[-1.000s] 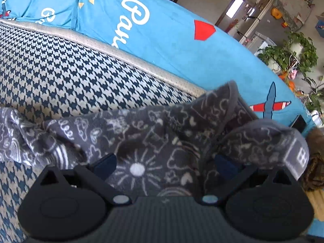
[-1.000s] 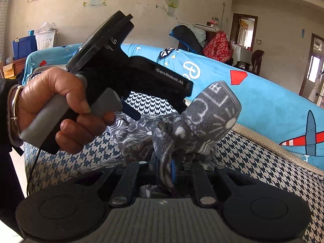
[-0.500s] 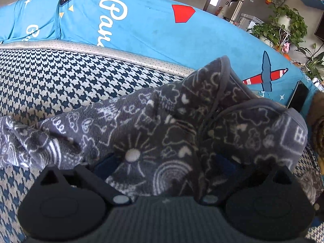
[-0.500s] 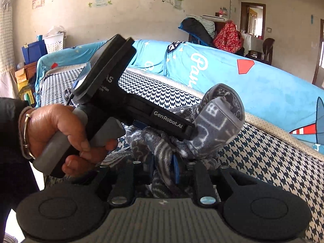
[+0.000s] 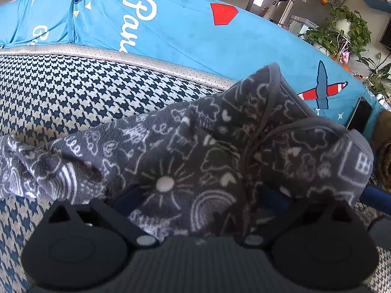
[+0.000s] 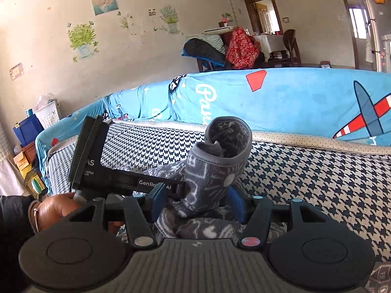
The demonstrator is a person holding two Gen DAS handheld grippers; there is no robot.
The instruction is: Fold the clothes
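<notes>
A grey fleece garment (image 5: 195,151) with white doodles lies on the houndstooth sofa seat (image 5: 73,92). It is draped over my left gripper (image 5: 199,195), whose blue pads (image 5: 127,197) stand wide apart under the cloth. In the right wrist view the left gripper's black body (image 6: 110,175) runs in from the left, and its tip is hidden in the garment's bunched, hemmed end (image 6: 217,161). My right gripper (image 6: 197,204) straddles that bunch from the near side. Its jaws are opening, with the cloth between the pads (image 6: 235,205) and a gap showing on each side.
A blue printed cover (image 6: 293,97) drapes the sofa back behind the seat. A person's hand (image 6: 56,210) holds the left gripper's handle. Potted plants (image 5: 342,29) stand past the sofa's right end. A chair piled with clothes (image 6: 234,46) stands against the far wall.
My right gripper's jaws, shut on the bunched cloth before, have spread apart, and it has rolled level. The left gripper has stayed nearly in place under the garment.
</notes>
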